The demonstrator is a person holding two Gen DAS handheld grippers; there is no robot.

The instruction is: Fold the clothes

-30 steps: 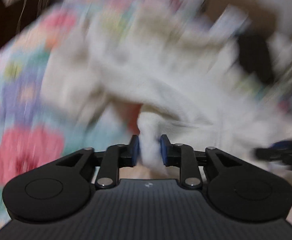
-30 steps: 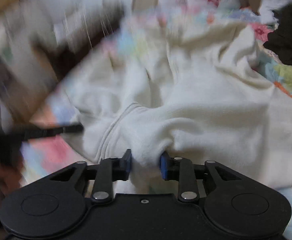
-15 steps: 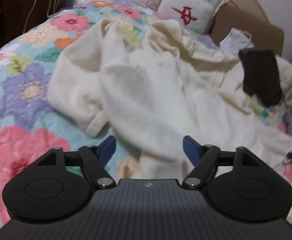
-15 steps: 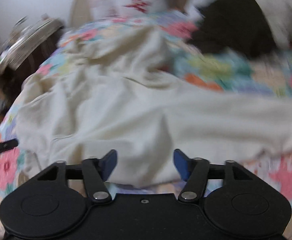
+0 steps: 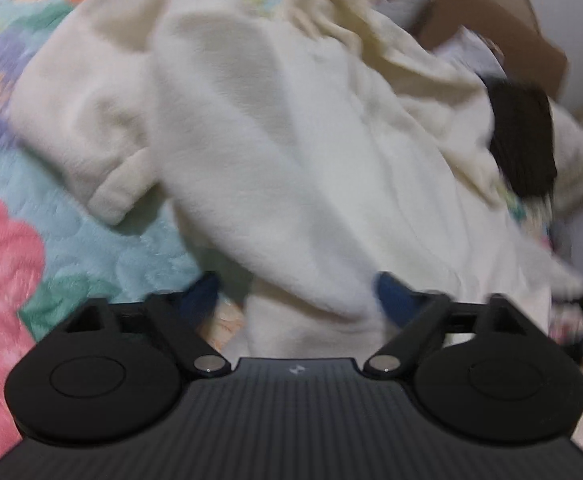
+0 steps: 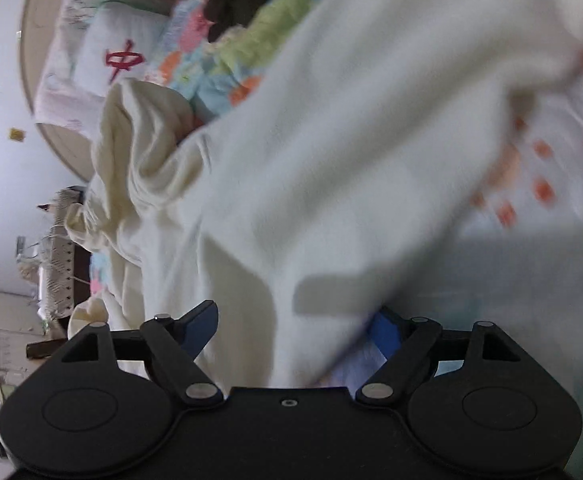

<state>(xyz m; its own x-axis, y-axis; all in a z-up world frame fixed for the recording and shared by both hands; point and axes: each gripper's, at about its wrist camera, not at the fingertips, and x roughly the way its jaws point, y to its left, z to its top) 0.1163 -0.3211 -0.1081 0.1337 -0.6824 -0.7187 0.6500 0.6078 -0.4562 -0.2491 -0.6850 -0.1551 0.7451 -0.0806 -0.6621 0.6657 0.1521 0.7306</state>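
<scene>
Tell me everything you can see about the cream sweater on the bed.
The cream sweater looks like soft fleece. It lies crumpled and unfolded on the floral quilt, one cuffed sleeve bent inward. Its near edge lies between the spread jaws of the left hand-held gripper; the right hand-held gripper is likewise open around it.

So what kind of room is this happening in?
Most likely a bedroom: a floral quilt covers a bed, a pillow lies against a curved headboard, and a cream fleece top is spread on the quilt.
</scene>
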